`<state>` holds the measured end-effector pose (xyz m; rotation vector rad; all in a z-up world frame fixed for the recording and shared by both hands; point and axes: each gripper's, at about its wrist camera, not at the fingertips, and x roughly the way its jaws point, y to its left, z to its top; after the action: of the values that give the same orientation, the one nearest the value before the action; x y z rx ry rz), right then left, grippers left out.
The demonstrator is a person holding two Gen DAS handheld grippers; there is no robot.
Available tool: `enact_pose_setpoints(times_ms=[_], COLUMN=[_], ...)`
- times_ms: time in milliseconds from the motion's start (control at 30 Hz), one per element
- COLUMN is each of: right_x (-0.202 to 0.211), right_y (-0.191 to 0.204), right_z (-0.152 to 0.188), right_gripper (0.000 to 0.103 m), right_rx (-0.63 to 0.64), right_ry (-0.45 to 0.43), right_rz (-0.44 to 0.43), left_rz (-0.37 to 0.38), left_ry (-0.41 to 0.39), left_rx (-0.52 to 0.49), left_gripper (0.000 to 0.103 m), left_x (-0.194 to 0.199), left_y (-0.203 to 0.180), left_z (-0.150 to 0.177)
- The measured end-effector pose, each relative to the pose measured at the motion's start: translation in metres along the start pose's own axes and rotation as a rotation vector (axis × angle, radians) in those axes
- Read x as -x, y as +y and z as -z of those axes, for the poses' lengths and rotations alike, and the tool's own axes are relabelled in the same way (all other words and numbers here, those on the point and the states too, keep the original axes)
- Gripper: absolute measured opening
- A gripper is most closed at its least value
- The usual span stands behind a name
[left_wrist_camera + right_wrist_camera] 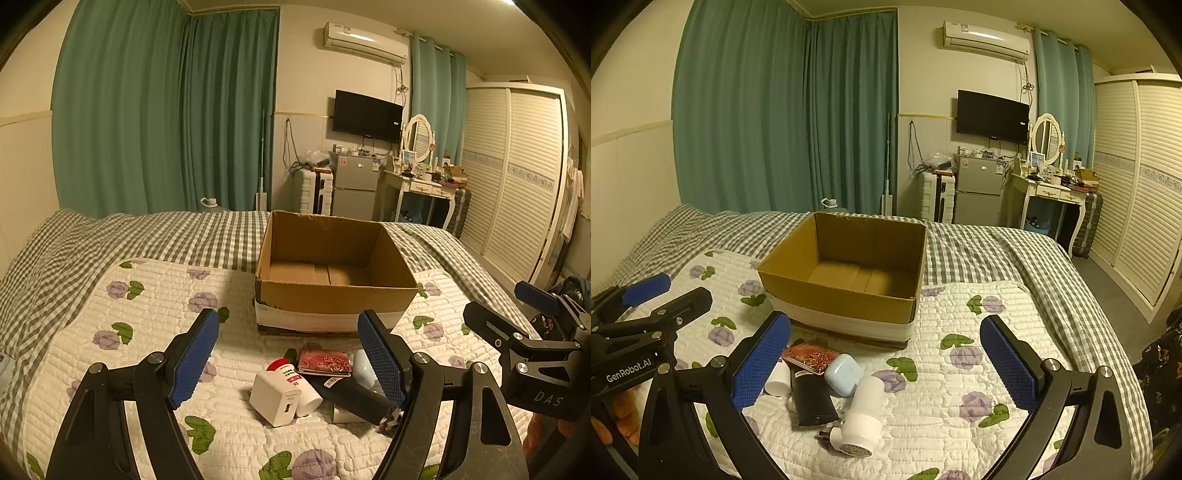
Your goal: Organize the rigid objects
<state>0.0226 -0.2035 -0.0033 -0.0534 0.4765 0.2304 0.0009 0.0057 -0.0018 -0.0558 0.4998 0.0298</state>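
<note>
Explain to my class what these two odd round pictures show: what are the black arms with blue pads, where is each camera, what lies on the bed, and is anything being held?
There is no robot here. A person holds a two-finger tool in each hand, and a wide-angle camera on each tool looks forward along its fingers, which is why the pictures bulge.

One picture is taken from the left gripper, the other from the right gripper. Each view also catches the other tool at its edge.

On the flowered quilt stands an open cardboard box, which looks empty. In front of it lies a small pile: a white charger cube, a red-capped white bottle, a black case, a pale blue earbud case, a packet of small rings and a white plug adapter.

Both tools are open and hold nothing.
</note>
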Motion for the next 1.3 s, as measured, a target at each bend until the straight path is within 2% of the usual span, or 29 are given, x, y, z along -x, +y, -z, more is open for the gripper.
enact_pose_setpoints(times_ms=[100,1300], right_x=[-0.0015,-0.0044], right_y=[0.0005,0.0021], right_z=[0.0,0.0031], right_gripper=[0.103,0.103], right_rx=[-0.002,-0.012], right_ry=[0.004,0.026], right_rz=[-0.006,-0.012], left_rz=[0.017,0.001], left_ry=[0.0,-0.009], left_rx=[0.004,-0.009], left_gripper=[0.08,0.08], left_x=[-0.0011,0.0011], left_y=[0.0014,-0.0031], left_z=[-0.0009,-0.0006])
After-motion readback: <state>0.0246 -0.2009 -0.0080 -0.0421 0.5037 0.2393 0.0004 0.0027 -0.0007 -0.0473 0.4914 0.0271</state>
